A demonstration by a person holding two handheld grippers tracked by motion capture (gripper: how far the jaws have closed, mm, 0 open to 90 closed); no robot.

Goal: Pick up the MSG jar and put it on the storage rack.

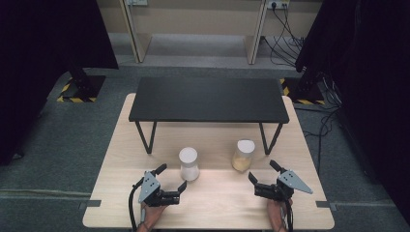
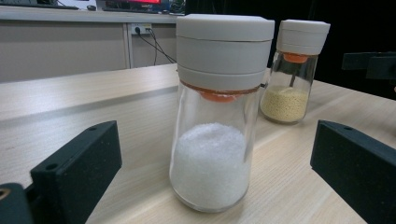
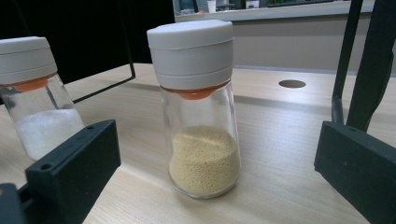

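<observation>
Two glass shaker jars with white lids stand upright on the wooden table (image 1: 212, 203). The jar of white grains (image 1: 188, 164) (image 2: 215, 116) (image 3: 32, 93) is at centre left; the jar of yellow grains (image 1: 242, 155) (image 2: 292, 70) (image 3: 198, 107) is at centre right. My left gripper (image 1: 171, 178) (image 2: 215, 163) is open, its jaws standing wide on either side of the white-grain jar without touching it. My right gripper (image 1: 263, 171) (image 3: 210, 158) is open just short of the yellow-grain jar, jaws apart around it.
A low black shelf (image 1: 208, 99) on thin metal legs spans the far half of the table, just behind the jars. Cables (image 1: 285, 38) trail on the floor at the back right. Bare tabletop lies between the two grippers.
</observation>
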